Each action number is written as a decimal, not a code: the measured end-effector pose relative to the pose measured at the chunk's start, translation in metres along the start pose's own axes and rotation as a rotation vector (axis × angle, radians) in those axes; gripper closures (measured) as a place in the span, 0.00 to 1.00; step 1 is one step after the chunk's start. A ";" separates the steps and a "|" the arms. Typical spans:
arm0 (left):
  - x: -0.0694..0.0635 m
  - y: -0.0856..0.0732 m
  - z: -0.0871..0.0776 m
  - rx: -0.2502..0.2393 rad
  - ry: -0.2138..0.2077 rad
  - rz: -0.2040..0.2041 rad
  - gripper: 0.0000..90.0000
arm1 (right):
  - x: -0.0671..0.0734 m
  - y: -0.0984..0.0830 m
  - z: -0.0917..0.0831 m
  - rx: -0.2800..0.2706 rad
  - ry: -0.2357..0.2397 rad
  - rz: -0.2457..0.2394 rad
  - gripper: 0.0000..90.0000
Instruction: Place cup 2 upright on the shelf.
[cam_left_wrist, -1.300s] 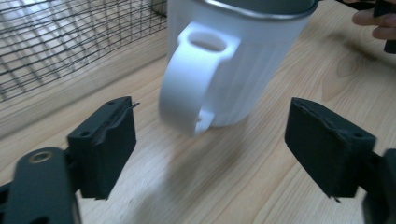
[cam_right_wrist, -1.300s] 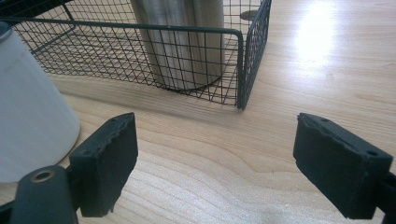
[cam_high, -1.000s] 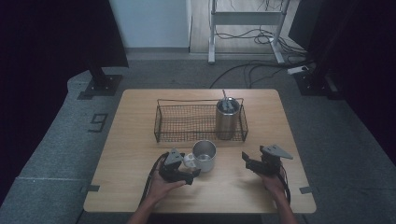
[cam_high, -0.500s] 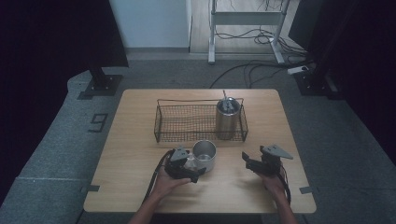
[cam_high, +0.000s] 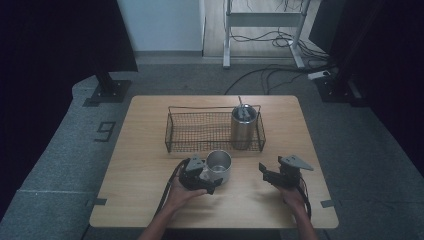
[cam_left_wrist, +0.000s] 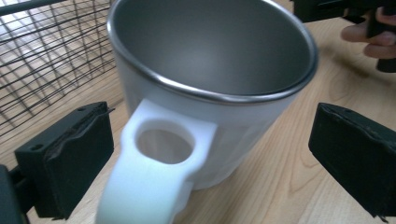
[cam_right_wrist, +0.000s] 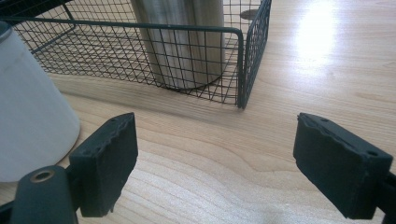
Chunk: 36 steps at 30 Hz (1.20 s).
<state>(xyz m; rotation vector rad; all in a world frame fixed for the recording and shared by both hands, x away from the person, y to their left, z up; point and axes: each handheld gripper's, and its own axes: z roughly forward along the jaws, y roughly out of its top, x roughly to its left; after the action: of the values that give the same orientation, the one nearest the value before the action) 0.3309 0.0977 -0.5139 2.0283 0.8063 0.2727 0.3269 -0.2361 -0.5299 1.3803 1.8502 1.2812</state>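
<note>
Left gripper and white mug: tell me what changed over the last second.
The left gripper edged right toward the white mug; its jaws have just been opening, the handle between them unclamped. Right gripper, wire basket and steel cup stayed put.

The mug (cam_left_wrist: 205, 93) looked like matt white plastic outside, with a smooth brushed-metal lining and a shiny rim. At its 11 o'clock, the basket (cam_high: 200, 131) was thin dark wire mesh, and the tumbler (cam_high: 243, 127) in it brushed steel. The table (cam_high: 145, 165) showed pale wood grain with a light sheen. The right gripper (cam_right_wrist: 217, 163) had rough, matt black pads
</note>
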 end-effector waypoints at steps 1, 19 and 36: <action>0.001 0.000 0.000 0.002 -0.003 -0.003 0.00 | 0.000 0.000 0.000 0.000 0.001 0.000 0.15; 0.001 0.001 0.013 -0.005 -0.015 0.012 0.11 | -0.002 0.000 0.000 0.000 -0.002 0.000 0.15; -0.001 -0.003 0.022 -0.011 0.014 0.049 0.12 | -0.002 -0.001 0.000 0.001 -0.005 -0.001 0.15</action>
<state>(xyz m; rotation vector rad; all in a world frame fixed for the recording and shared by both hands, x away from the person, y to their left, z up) 0.3393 0.0832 -0.5283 2.0393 0.7631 0.3186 0.3272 -0.2379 -0.5306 1.3820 1.8477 1.2757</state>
